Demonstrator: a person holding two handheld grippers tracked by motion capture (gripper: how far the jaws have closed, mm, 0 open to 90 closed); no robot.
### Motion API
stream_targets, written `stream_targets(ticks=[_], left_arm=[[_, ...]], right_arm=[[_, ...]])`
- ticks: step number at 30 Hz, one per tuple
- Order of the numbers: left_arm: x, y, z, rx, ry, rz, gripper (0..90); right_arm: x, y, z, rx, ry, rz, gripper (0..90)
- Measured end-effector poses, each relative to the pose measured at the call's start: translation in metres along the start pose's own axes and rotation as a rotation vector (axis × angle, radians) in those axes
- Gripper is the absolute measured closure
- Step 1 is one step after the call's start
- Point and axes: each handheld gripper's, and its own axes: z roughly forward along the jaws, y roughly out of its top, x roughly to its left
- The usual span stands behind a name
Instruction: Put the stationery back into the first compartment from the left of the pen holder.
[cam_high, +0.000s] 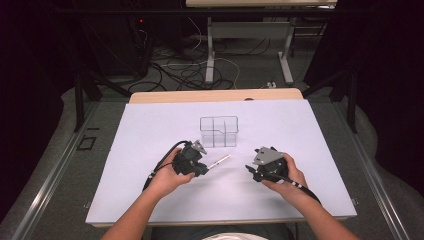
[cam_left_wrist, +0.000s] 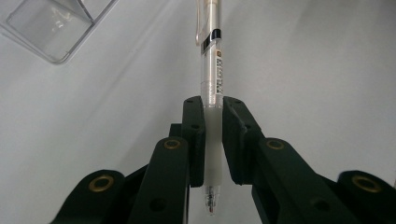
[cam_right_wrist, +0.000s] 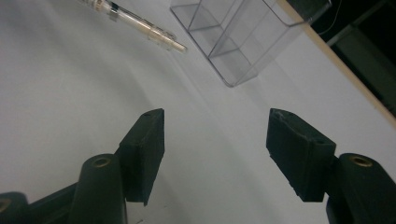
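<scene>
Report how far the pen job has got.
Done: the left gripper is shut on the pen, by its frosted grip section near the tip. In hand: carrying it, beside the clear organizer. Left: the pen is not yet in a compartment. The right gripper is open, holding nothing.

My count at the bench

I see one pen (cam_left_wrist: 211, 74), one clear divided organizer (cam_high: 219, 131) with four compartments, one white sheet (cam_high: 150, 150) covering the bench (cam_high: 150, 96), and my two claws, left (cam_high: 206, 169) and right (cam_high: 250, 170).
</scene>
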Motion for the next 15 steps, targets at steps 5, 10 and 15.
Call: stream_targets(ticks=[5, 10, 15], left_arm=[[0.0, 0.002, 0.004, -0.008, -0.011, 0.003, 79.7], [0.0, 0.004, 0.005, 0.008, -0.02, 0.01, 79.8], [0.0, 0.006, 0.007, 0.01, -0.029, 0.0, 79.8]], right_arm=[[0.012, 0.011, 0.002, 0.002, -0.045, -0.153, 36.0], [0.021, 0.014, 0.01, 0.017, -0.06, -0.264, 35.8], [0.028, 0.014, 0.015, 0.032, -0.055, -0.337, 39.9]])
